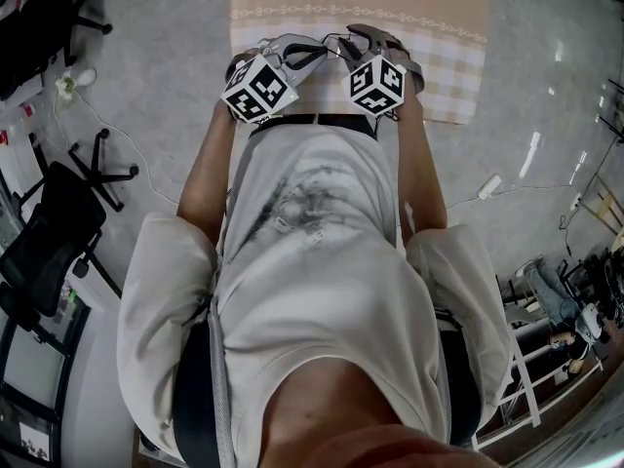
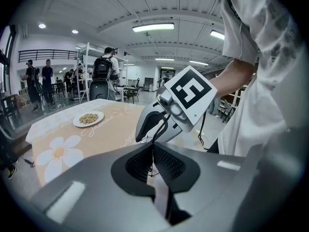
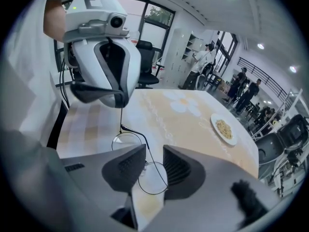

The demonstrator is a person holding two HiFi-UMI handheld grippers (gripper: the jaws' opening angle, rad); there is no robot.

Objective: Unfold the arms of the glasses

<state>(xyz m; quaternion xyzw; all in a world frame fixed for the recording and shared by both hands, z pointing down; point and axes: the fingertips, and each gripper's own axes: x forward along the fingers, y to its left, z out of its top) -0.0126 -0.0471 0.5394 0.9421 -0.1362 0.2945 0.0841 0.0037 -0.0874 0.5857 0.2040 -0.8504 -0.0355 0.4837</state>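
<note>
The left tool (image 2: 154, 164) is pinched shut on one thin temple arm (image 3: 120, 116), and the wire-rimmed glasses (image 3: 128, 142) dangle from it over the cloth-covered surface (image 3: 193, 124). The right tool (image 3: 154, 166) stands wide, a lens (image 3: 152, 179) between its jaws but unpressed, so that single arm carries everything. A slip in the pads or a twist at the hinge could drop or bend the frame, and closing on the lens rather than the second arm risks warping the rim

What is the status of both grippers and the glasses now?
Left gripper shut on one thin arm of the glasses. Right gripper open, a lens between its jaws, not gripped. Plate far off; nothing in the way.
</note>
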